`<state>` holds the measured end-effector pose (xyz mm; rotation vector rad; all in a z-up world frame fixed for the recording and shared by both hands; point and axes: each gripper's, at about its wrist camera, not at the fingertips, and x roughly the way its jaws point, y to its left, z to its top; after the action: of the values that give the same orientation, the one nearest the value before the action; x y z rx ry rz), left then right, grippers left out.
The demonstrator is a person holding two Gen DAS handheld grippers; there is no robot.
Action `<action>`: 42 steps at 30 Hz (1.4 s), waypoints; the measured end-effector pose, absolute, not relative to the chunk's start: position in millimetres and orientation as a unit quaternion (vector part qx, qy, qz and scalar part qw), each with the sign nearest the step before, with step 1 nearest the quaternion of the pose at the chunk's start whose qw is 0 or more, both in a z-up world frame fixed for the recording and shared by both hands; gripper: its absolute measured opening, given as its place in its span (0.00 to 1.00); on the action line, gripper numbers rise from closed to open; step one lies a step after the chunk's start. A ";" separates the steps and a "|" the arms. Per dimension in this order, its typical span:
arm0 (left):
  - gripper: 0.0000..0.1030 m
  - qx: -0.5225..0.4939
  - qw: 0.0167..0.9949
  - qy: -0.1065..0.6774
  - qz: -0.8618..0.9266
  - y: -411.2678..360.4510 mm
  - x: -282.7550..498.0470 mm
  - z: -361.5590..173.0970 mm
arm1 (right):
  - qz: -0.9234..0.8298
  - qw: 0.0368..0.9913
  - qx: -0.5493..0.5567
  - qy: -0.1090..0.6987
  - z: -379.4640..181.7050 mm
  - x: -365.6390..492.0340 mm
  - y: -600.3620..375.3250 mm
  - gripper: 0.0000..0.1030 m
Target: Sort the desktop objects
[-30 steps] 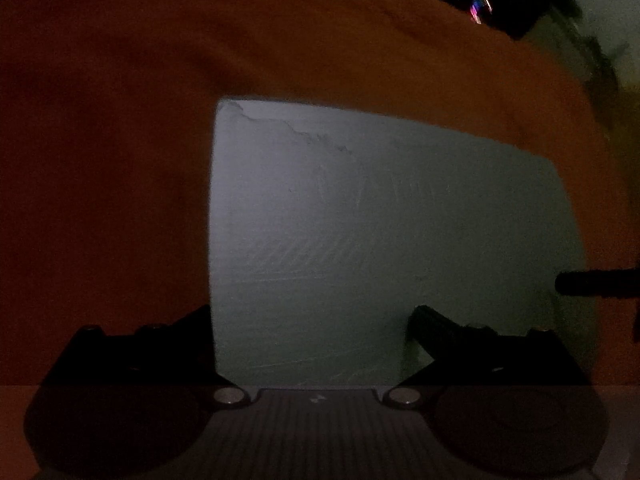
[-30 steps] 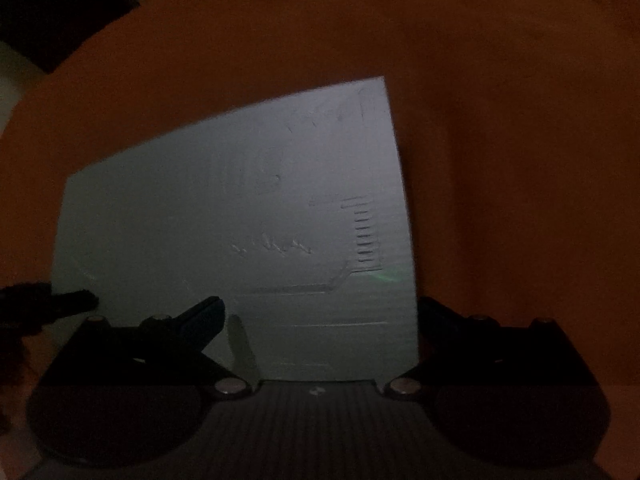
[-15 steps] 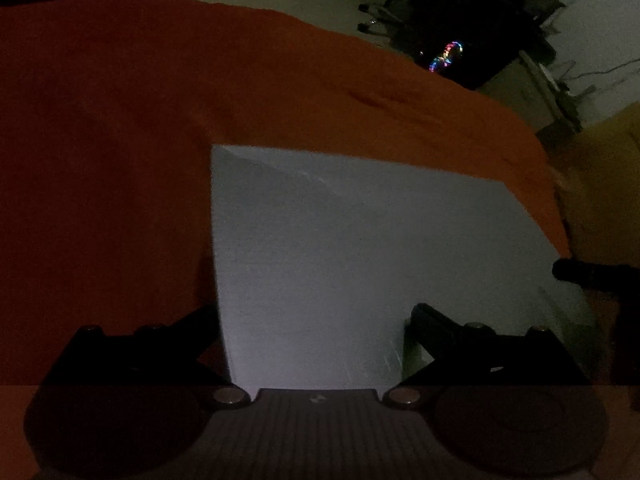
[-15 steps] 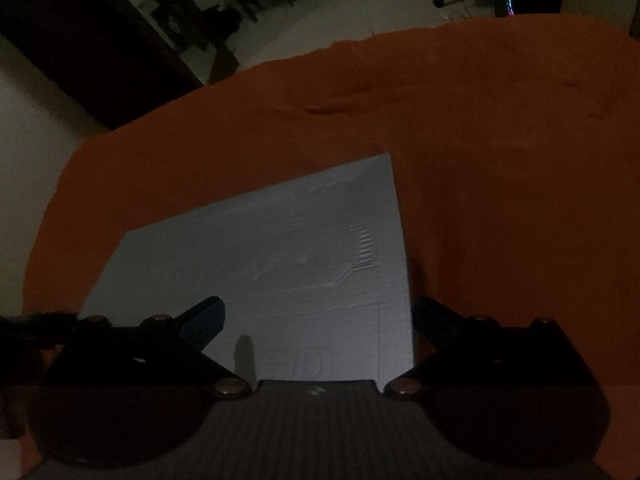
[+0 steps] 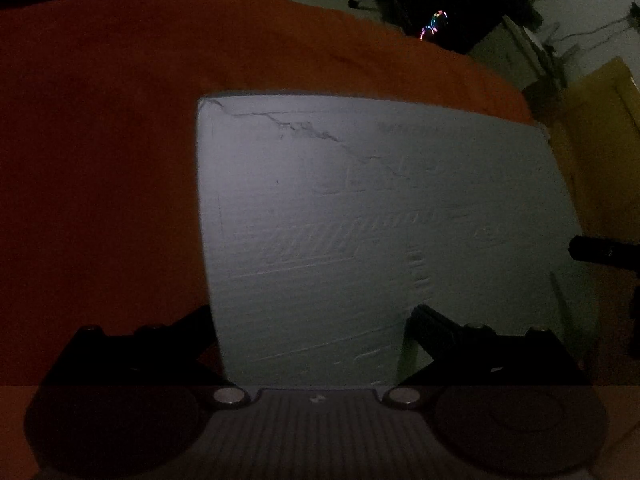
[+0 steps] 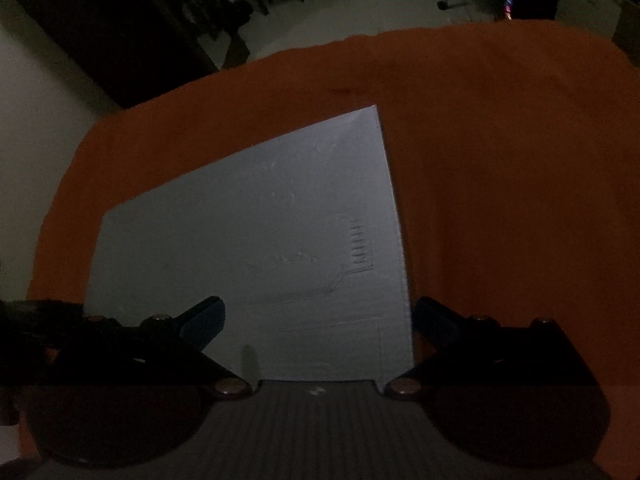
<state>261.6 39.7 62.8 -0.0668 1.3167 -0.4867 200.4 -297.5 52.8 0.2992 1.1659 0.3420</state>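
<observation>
- The surface (image 5: 100, 140) is covered by an orange cloth with a soft, matte weave and a few shallow creases; in both wrist views it fills most of the picture, and its far edge curves against a pale floor (image 6: 340, 0) in a dim room.
- A pale grey sheet (image 5: 360, 220) lies on or just above the cloth, flat and 4-sided with straight edges and sharp corners. Its face is dull and slightly ridged, with faint embossed lettering and a row of short bars near 1 side. In the left wrist view a thin jagged crack runs from its far left corner across the top.
- The same sheet in the right wrist view shows its right edge and 1 pointed far corner.
- The left hand-held gripper (image 5: 312, 320) is made of black, angular plastic. Its jaws stand wide apart, the left finger past the sheet's left edge and the right finger (image 5: 424, 320) over the sheet's face. I cannot tell whether either finger touches the sheet.
- The right hand-held gripper (image 6: 320, 316) is spread just as wide, its left finger (image 6: 204, 318) with a bluish pad over the sheet and its right finger just beyond the right edge. Contact cannot be judged.
- A dark rod-like tip (image 5: 600, 250) reaches in at the sheet's right edge in the left wrist view.
</observation>
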 end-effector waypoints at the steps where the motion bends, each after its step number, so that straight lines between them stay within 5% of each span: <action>1: 1.00 -0.027 0.763 0.606 -0.225 39.1 255.4 66.8 | 0.157 0.809 0.141 0.549 56.0 192.5 -295.2 1.00; 13: 1.00 0.001 0.763 0.604 -0.228 34.1 193.7 85.2 | 0.154 0.788 0.143 0.579 70.6 97.0 -302.1 1.00; 26: 1.00 0.038 0.733 0.648 -0.203 -5.6 166.5 -13.6 | 0.147 0.761 0.118 0.620 -10.4 56.9 -290.0 1.00; 42: 1.00 0.052 0.745 0.631 -0.210 18.7 126.8 5.7 | 0.139 0.761 0.153 0.615 -3.8 75.2 -297.5 1.00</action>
<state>126.8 18.7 5.7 0.1128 1.3812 -0.4607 75.2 -297.5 -3.8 0.3334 1.3374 0.3024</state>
